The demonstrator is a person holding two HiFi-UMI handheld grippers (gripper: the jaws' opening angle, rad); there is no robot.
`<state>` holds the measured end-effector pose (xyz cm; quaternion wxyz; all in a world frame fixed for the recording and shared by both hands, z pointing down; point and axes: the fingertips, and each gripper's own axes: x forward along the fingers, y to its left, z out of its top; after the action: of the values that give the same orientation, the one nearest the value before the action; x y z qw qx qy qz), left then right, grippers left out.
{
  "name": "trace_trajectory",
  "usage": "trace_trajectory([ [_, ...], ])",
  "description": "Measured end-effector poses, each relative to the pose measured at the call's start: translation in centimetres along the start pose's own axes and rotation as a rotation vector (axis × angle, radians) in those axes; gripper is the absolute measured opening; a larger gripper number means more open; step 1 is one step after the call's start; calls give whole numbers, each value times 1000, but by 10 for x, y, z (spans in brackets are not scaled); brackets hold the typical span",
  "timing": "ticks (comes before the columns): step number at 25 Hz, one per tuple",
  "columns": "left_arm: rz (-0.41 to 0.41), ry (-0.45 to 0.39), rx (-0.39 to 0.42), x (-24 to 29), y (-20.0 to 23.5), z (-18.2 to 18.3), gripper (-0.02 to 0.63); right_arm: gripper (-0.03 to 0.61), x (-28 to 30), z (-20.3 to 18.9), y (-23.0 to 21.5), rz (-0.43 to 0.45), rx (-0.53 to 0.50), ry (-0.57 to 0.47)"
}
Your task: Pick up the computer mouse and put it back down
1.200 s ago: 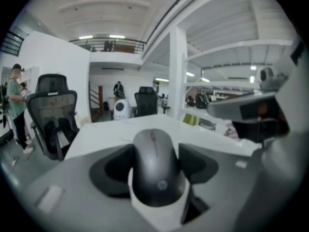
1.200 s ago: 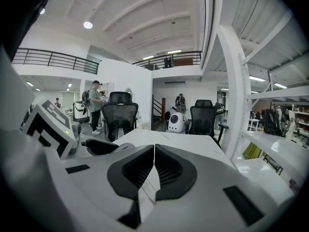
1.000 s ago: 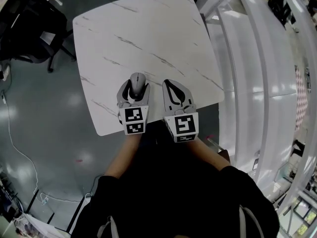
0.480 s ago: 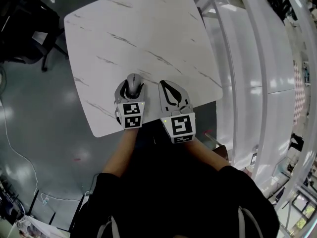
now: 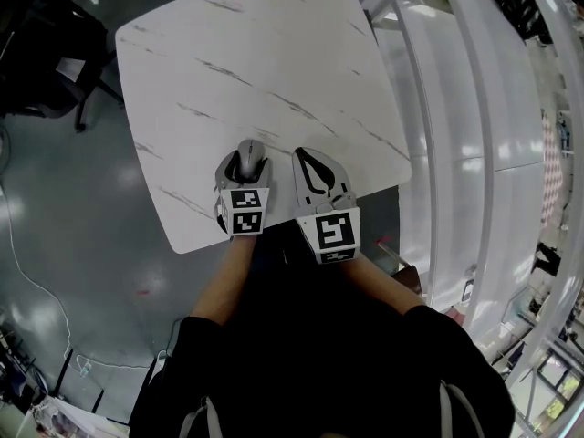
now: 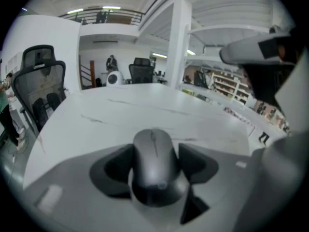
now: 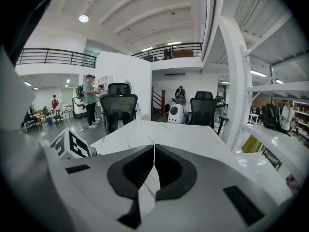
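A grey computer mouse (image 5: 250, 153) (image 6: 153, 158) sits between the dark pads of my left gripper (image 5: 248, 161) (image 6: 154, 164), which is shut on its two sides. It hangs low over the near part of the white marble table (image 5: 265, 62) (image 6: 116, 112). I cannot tell whether the mouse's underside touches the top. Just to its right, my right gripper (image 5: 308, 153) (image 7: 154, 148) is shut with nothing in it, its tips meeting over the table (image 7: 159, 129) near the front edge.
A black office chair (image 5: 46, 53) stands off the table's far left corner. White shelving and rails (image 5: 474, 108) run along the right side. The table's front edge (image 5: 274, 231) lies right under both gripper bodies. People stand far off in the room (image 7: 89, 100).
My left gripper has sunk toward the table with the mouse still in it. The right gripper has stayed where it was.
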<state>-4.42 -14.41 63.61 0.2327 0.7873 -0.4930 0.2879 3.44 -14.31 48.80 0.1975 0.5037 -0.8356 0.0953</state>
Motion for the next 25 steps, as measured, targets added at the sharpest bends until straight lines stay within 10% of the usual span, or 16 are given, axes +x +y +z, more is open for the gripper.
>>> trace_trajectory([
  [17,13,-64,-12,-12,5,9,345,20,-6,3,2,7,1,-23],
  [25,128,-309,59,-80,19,63,41,20,-14,29,9,16,-12,-99],
])
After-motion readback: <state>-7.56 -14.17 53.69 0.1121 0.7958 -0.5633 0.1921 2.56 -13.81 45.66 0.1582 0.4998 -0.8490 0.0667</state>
